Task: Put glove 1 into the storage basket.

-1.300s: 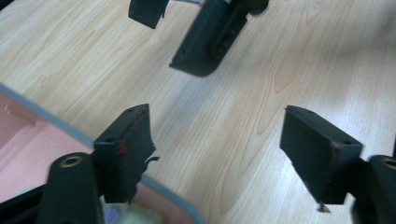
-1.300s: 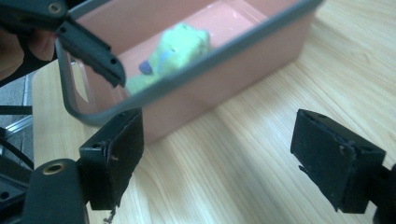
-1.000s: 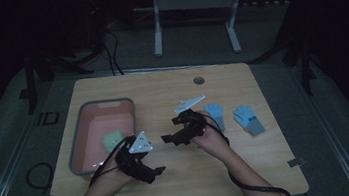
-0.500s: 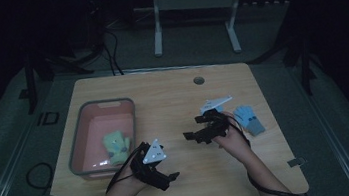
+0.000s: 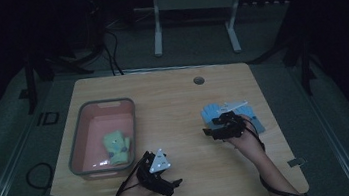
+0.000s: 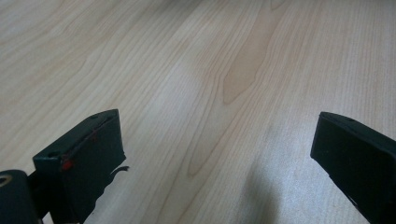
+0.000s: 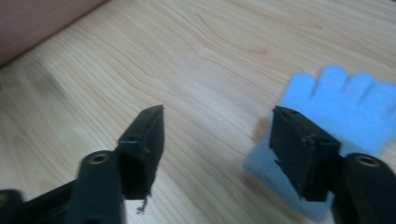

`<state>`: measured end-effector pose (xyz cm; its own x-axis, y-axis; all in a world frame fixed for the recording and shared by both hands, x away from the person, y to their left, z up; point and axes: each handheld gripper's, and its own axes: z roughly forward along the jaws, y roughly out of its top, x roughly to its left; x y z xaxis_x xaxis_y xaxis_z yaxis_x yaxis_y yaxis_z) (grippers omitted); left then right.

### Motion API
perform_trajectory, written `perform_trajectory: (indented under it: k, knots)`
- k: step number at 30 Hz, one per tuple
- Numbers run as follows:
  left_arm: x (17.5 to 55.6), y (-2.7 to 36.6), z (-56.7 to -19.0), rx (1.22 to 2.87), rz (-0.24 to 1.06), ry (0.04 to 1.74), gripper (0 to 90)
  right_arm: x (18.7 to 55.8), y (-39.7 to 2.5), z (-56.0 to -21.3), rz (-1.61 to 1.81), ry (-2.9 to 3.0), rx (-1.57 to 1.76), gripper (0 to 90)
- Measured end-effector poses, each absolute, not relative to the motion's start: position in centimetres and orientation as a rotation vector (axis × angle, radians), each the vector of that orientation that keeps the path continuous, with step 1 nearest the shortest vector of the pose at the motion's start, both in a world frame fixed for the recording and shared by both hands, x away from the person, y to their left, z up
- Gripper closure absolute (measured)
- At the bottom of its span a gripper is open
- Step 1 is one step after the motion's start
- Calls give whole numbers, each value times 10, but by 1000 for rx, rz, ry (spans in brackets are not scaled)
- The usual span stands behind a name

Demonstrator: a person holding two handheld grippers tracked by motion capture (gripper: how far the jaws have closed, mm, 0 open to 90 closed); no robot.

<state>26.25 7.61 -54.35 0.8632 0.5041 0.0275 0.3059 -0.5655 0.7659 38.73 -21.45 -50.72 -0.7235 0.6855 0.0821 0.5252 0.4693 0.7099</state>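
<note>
Right gripper view: a light blue glove point(image 7: 341, 112) lies flat on the wooden table point(image 7: 210, 56), its finger stubs pointing away from the camera and its near edge passing under the right-hand jaw, while the left-hand jaw stands over bare wood. The right gripper point(image 7: 217, 140) is spread wide and holds nothing, so the step in hand appears to be the pick-up of this glove. In the high view the same blue glove point(image 5: 213, 111) sits right of the table's middle, with the right gripper point(image 5: 221, 128) at its near edge; a second blue piece point(image 5: 256, 120) shows just beyond the hand, though whether it is a separate glove or part of the same one cannot be told. To do the step well, the jaws should be shifted toward the glove so that both straddle a fold of cloth, pressed lightly to the tabletop, and closed on one layer's edge rather than on the wood. The likely destination is the pink bin point(image 5: 79, 150) at the left of the table, which already holds a yellow-green glove point(image 5: 117, 146). The left gripper point(image 5: 165, 179) rests near the front edge, beside the bin; in the left gripper view its jaws are likewise wide apart over bare table point(image 6: 201, 84), gripping nothing and well clear of the work.
</note>
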Motion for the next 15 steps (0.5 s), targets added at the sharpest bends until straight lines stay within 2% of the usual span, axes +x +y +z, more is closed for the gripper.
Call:
perform_trajectory:
  k: [5,10,11,12,15]
  knots:
    - [259,79,-550,2198,319,608,29,389,-221,-510,1067,2448,1046,419]
    - [254,81,-554,2187,330,631,29,402,-231,-512,1048,2436,1128,595]
    - [252,82,-555,2180,332,637,29,405,-231,-512,1042,2429,1139,604]
    - [250,82,-555,2172,336,641,29,410,-233,-511,1029,2424,1157,665]
    - [248,84,-555,2155,341,650,29,421,-234,-510,1027,2413,1175,696]
